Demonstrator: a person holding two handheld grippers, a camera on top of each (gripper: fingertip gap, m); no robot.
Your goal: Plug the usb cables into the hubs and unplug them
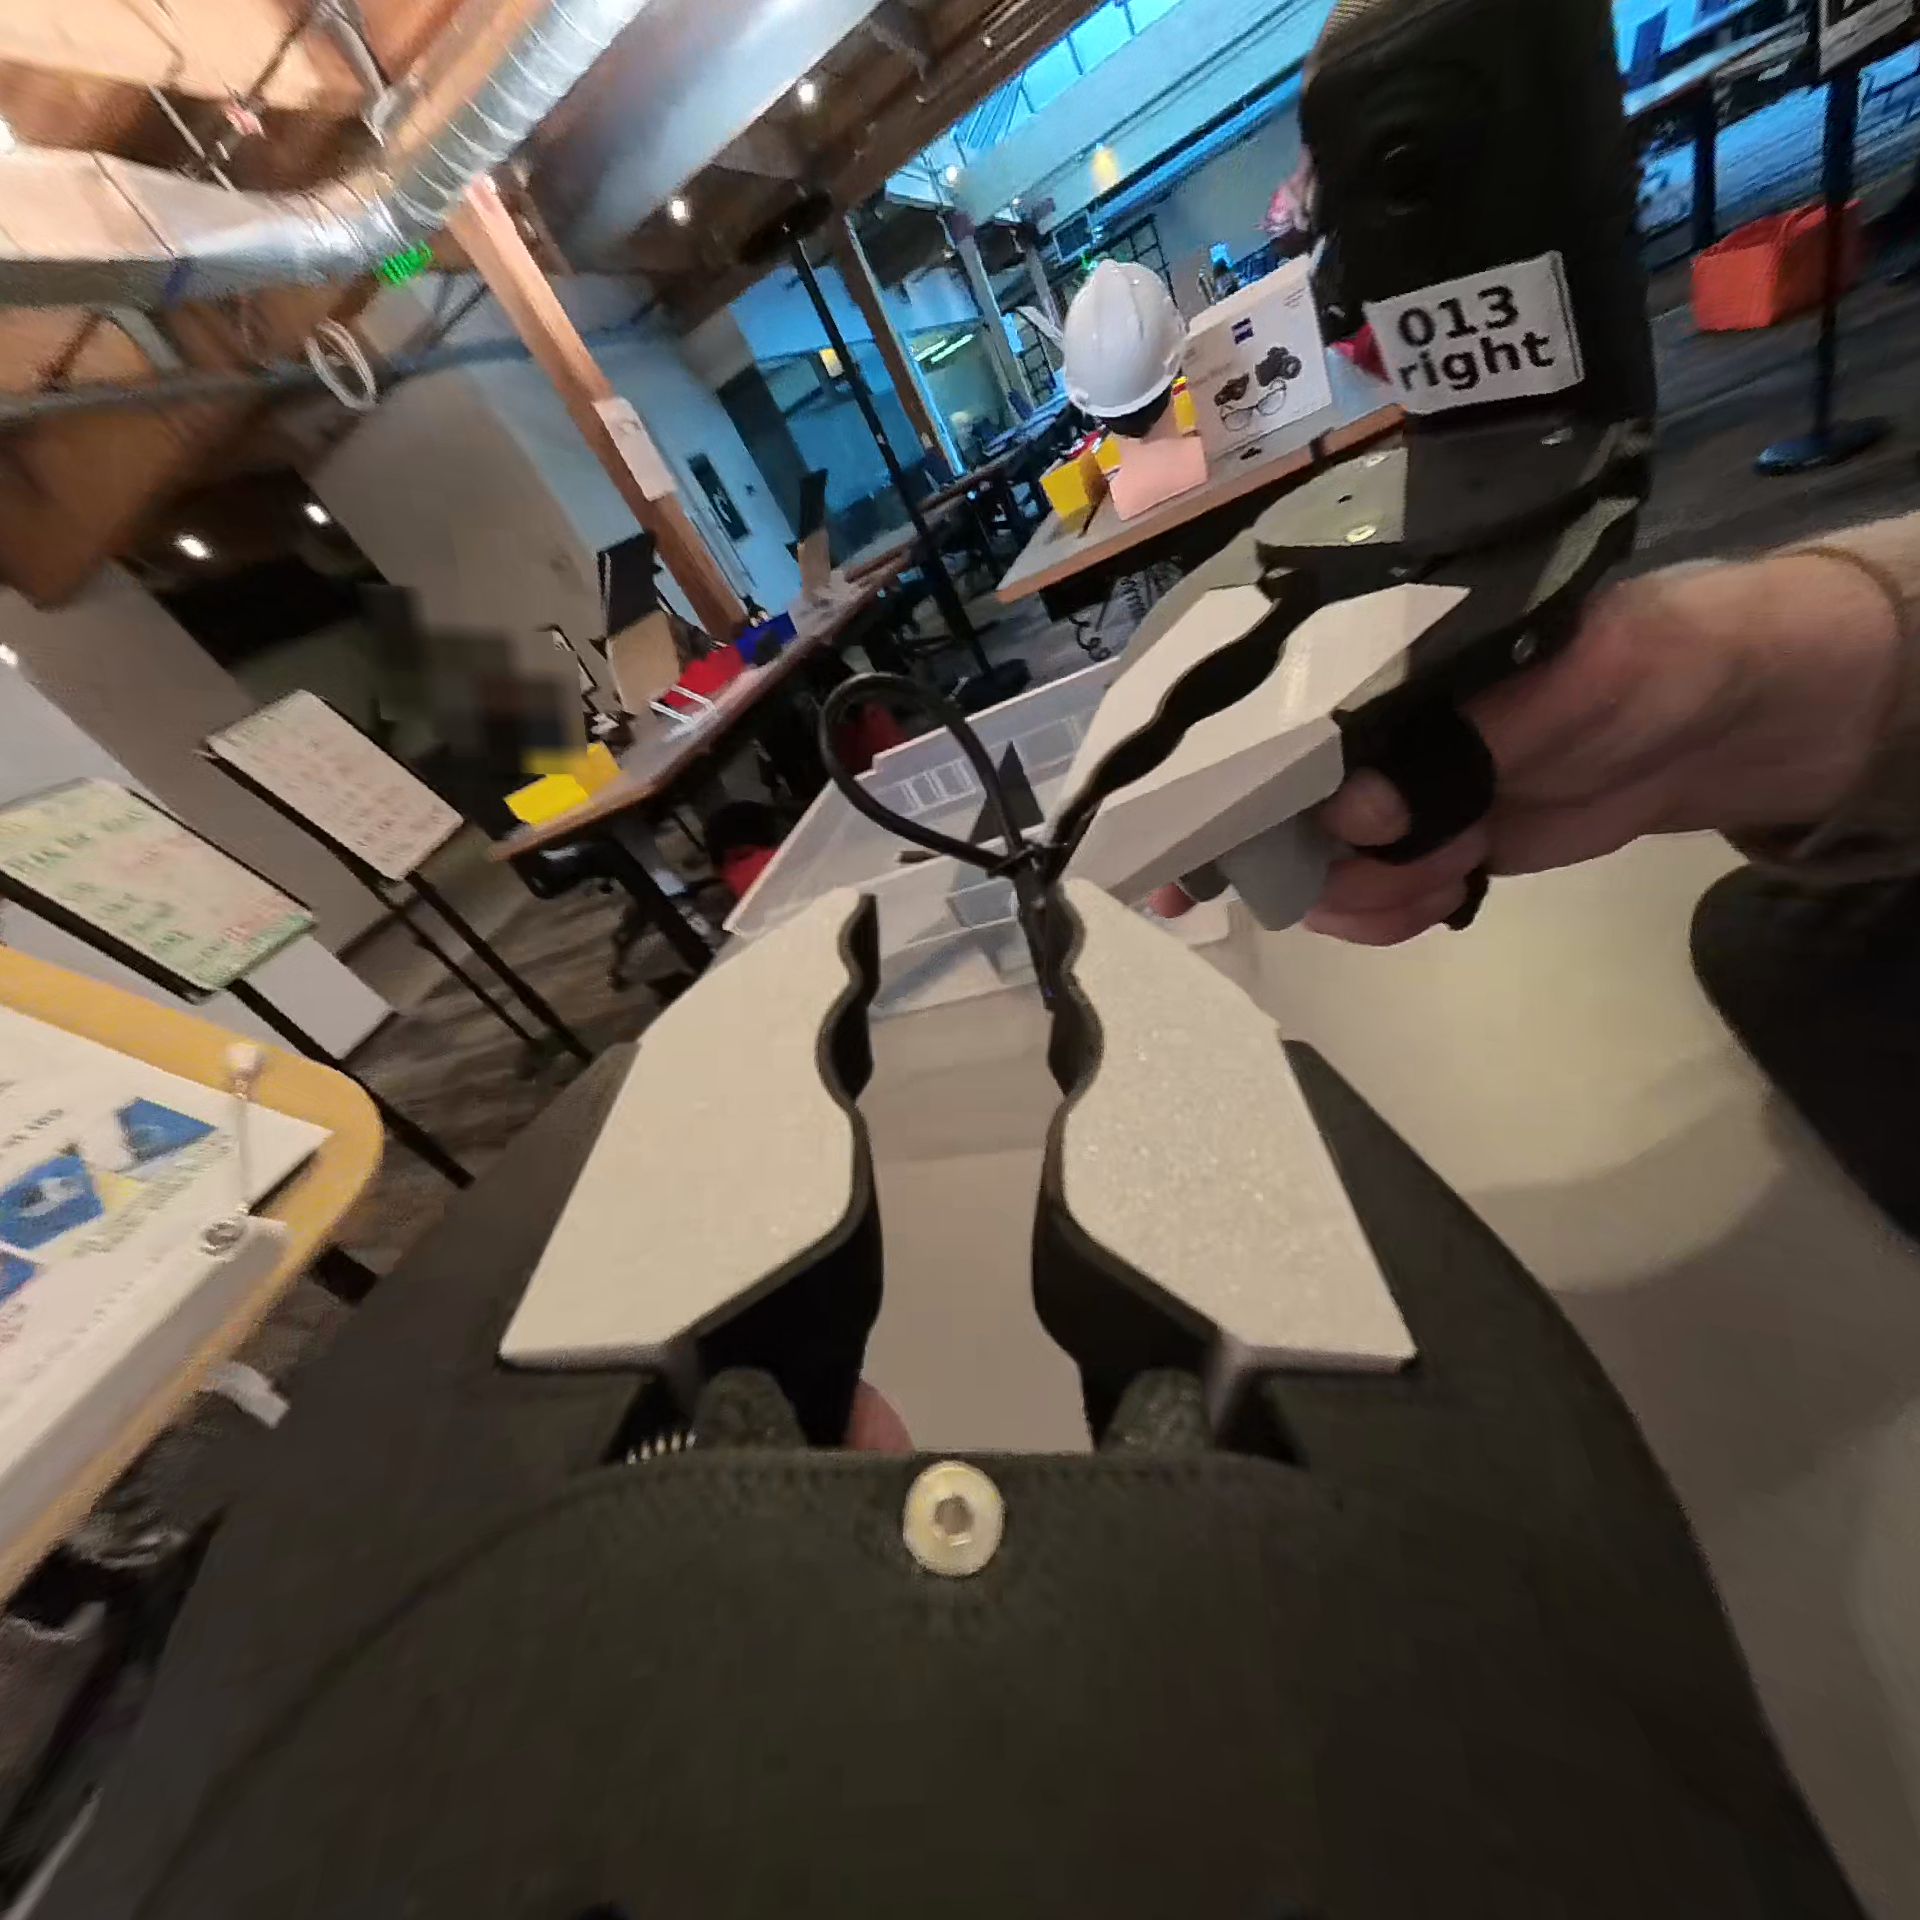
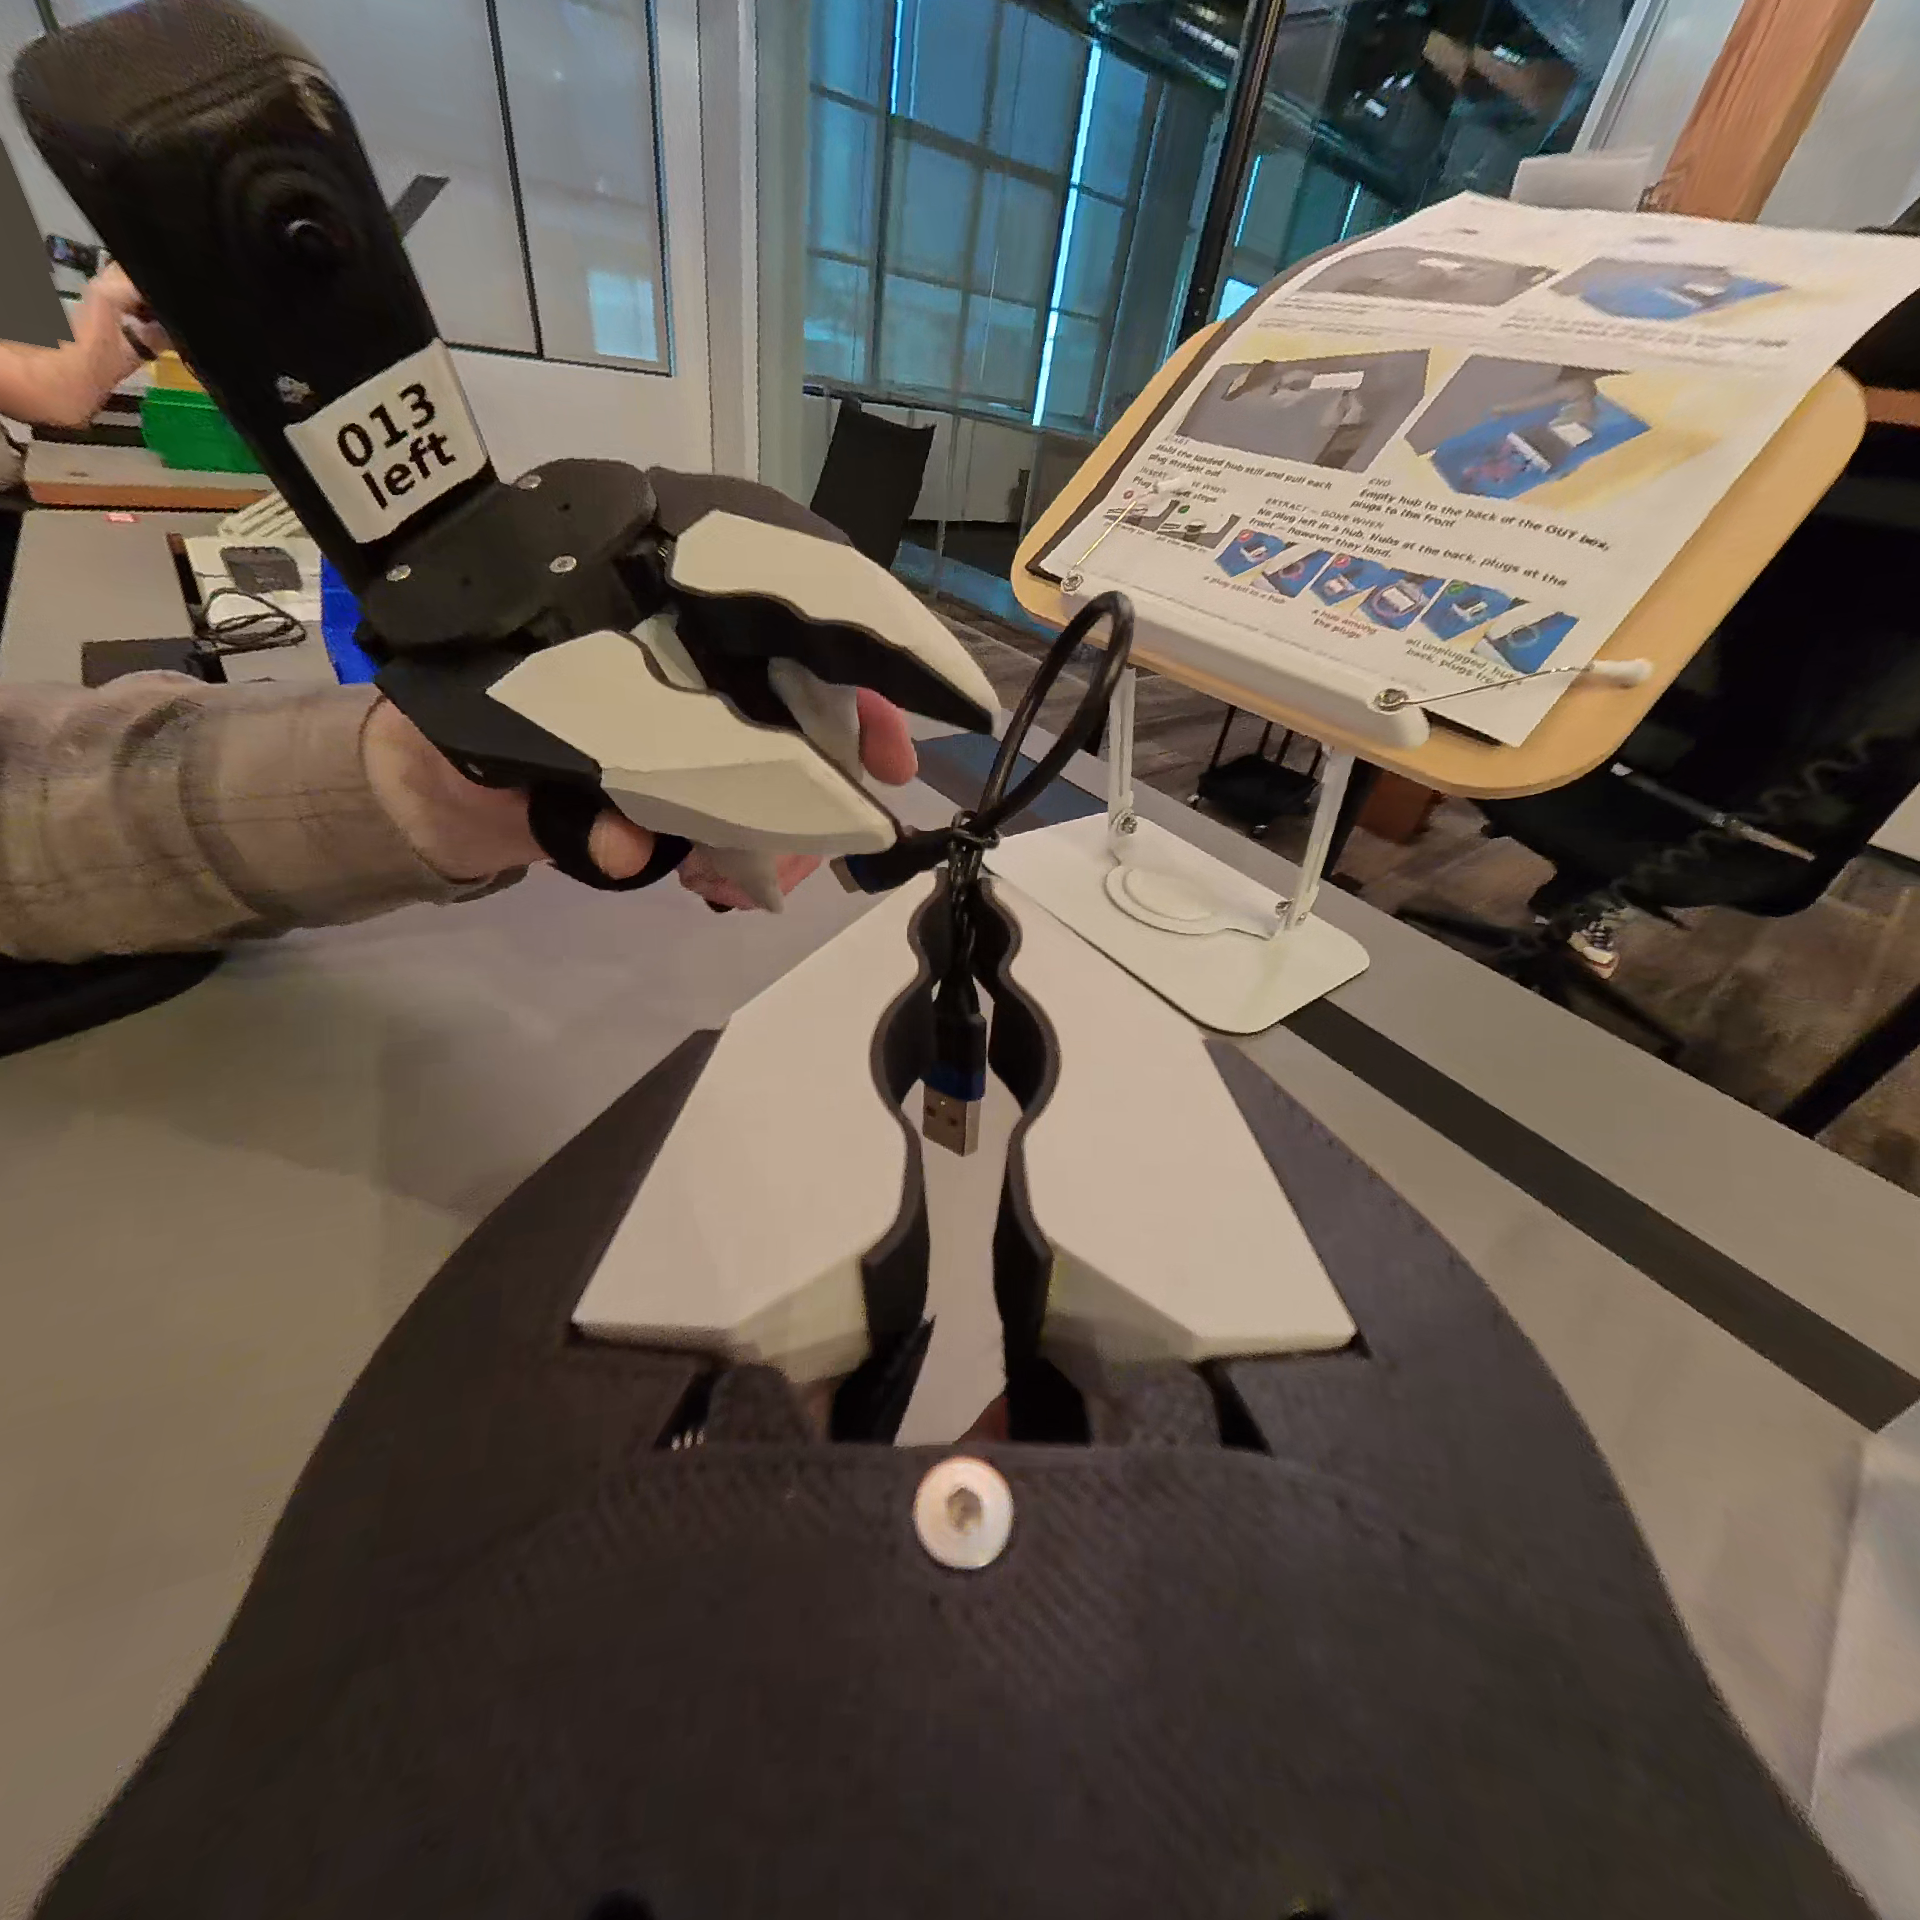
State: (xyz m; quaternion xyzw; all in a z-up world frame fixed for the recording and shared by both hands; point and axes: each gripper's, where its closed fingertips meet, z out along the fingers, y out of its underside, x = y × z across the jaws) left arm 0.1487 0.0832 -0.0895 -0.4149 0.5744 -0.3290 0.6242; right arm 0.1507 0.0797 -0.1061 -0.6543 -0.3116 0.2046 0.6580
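While both tongs meet in mid-air above the grey tabletop (image 2: 312, 1091), the right tongs (image 2: 964, 914) are closed on a short black USB cable (image 2: 1049, 707), tied into a loop, with one plug (image 2: 951, 1117) hanging between the fingers. The left tongs (image 1: 961, 935) stand partly open, one fingertip just beside the cable's other plug, gripping nothing. A clear plastic bin (image 1: 831, 862) sits beyond. An instruction sheet rests on a white stand (image 2: 1226, 914).
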